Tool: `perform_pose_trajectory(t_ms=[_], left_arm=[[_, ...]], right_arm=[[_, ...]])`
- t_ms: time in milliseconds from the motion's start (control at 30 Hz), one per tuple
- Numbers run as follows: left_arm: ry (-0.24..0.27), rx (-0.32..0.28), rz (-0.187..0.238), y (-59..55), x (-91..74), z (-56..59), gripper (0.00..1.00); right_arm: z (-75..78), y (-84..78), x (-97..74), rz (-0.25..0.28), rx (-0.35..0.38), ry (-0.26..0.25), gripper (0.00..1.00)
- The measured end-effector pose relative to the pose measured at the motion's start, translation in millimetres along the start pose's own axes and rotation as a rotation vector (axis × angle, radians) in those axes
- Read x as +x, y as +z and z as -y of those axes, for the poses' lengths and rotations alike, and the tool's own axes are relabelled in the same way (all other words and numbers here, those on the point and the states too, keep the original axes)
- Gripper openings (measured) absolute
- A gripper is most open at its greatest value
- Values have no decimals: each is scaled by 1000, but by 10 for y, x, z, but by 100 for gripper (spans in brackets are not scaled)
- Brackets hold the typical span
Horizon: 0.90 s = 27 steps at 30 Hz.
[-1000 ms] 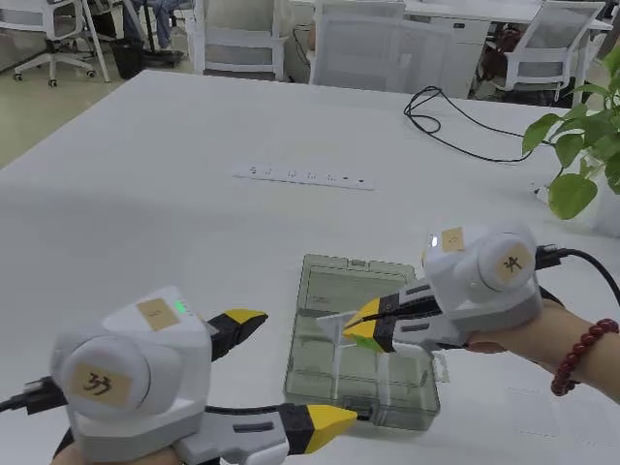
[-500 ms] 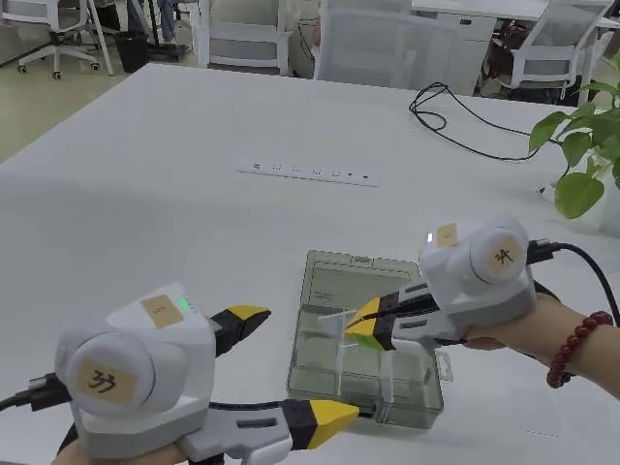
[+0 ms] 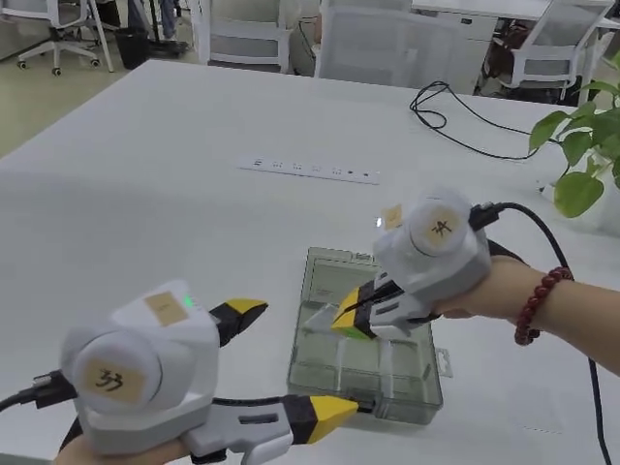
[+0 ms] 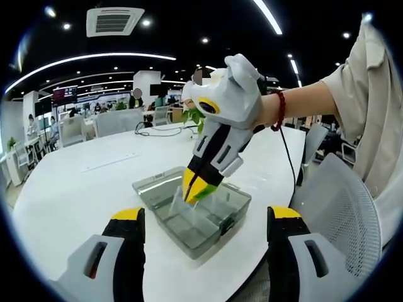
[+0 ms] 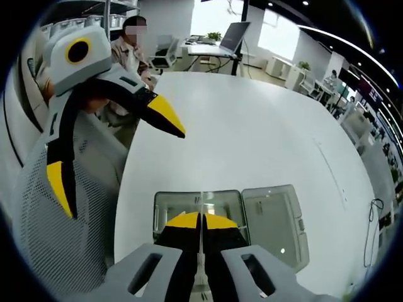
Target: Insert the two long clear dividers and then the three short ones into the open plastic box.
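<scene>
Head view, nearest first: the left gripper (image 3: 295, 360) sits closest to the person. Its jaws are spread wide with nothing between them. One of its yellow tips lies just beside the front wall of the open plastic box (image 3: 412, 405), and the other is off that box's left side.

Just past the left gripper's tips, the box's greenish clear base rests on the white table (image 3: 145, 213). Pale clear partitions seem to stand inside it, though their edges are hard to make out.

Over the base, the right gripper (image 3: 347, 325) angles down from the right, with its jaws pressed together on a clear divider (image 3: 320, 318). The divider sticks out leftward from the tips and hangs above the middle of the base. I cannot tell whether its lower edge touches the box. In the right gripper view, the divider shows as a thin line running straight out between the closed yellow tips, above the compartment nearest that gripper.

Behind the right gripper, a red bead bracelet (image 3: 538, 305) circles the wrist that holds it. Beyond its tips, the box's lid (image 3: 334, 266) lies open flat on the table.

Well beyond both grippers lies a white power strip (image 3: 308, 172). Farther right, a black cable (image 3: 455, 121) loops across the table near a potted plant (image 3: 581, 145), and office chairs (image 3: 242, 34) stand past the far edge.
</scene>
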<state>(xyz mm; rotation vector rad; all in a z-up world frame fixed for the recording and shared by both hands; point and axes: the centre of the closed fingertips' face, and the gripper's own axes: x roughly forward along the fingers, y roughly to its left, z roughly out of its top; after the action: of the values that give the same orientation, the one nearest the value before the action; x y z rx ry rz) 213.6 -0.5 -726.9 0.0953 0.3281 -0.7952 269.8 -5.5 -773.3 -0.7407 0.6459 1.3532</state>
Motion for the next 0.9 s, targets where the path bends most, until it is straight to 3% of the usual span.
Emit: perform_pose_trajectory(t_ms=[333,900], left_arm=[[5,29,-18,-33,12,10,80],[14,3,-16,-31,2,-20,80]], right_arm=[[-4,-52,169,-48,-15,22,2],[-36,-131,307,-75,-62,64,2]])
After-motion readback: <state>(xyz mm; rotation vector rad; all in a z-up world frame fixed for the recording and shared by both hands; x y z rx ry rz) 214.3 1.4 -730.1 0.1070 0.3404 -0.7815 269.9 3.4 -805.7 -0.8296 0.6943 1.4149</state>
